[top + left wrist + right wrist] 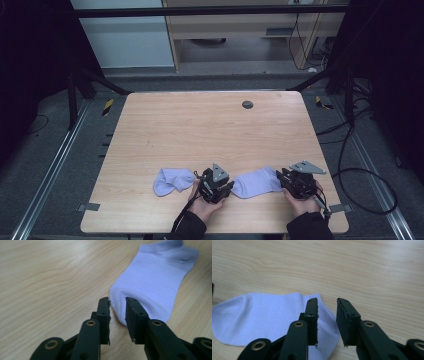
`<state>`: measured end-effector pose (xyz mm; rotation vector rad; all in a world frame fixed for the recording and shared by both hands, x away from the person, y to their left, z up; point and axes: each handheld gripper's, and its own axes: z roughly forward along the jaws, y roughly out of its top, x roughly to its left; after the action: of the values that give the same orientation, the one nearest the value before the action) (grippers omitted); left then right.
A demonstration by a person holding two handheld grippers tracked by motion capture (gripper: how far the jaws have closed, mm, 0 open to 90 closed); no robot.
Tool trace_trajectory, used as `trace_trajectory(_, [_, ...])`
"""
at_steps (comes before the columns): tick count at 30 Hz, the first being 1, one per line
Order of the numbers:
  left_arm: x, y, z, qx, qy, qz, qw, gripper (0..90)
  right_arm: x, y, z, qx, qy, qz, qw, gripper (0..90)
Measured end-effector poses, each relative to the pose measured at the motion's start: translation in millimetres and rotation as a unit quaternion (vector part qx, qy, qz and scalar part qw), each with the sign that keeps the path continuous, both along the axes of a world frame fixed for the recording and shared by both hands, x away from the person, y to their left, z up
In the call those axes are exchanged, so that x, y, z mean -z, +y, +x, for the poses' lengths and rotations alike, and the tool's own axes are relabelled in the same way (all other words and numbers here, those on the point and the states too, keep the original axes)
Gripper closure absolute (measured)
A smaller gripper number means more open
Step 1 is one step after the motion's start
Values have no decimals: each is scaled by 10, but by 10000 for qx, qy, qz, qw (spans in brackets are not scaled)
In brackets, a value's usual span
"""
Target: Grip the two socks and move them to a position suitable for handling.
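A pale lilac sock (257, 182) lies flat near the table's front edge, between my two grippers. My left gripper (230, 186) is at its left end and stands open; its jaws straddle the rounded toe of the sock (152, 282) with a gap on either side, left gripper (117, 300) pads off the cloth. My right gripper (281, 179) is at the other end, also open, hovering over the sock's (262, 315) straight edge, right gripper (327, 300) with nothing clamped. A second lilac sock (171, 181) lies crumpled left of my left hand.
The wooden table (210, 130) has a small grey round cap (247, 104) at the back middle. Its front edge runs just below my hands. Black cables (365, 175) trail on the floor to the right, and dark frame legs stand at both back corners.
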<state>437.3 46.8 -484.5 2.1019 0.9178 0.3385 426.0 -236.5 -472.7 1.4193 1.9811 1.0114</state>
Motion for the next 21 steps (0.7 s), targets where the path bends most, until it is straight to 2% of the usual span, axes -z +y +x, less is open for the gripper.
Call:
trace_trajectory(7, [-158,230,20,-126,-99,-118,9998,604,-36,-42,-4,-57,-142,96,9998,644])
trace_trajectory(8, [-223,333,27,-171,-162,-137,9996,583,-60,-24,-9,-127,-171,171,9996,631])
trace_trajectory(13, [-376,572,56,-323,-334,-127,9988,532,-107,39,-20,-335,-236,189,9990,593])
trace_trajectory(20, [-497,1026,27,-647,-385,-122,9971,489,-185,199,-20,-643,-224,265,9973,576])
trace_trajectory(21, [-497,1026,27,-647,-385,-122,9971,484,-206,234,-19,-695,-221,290,9969,574])
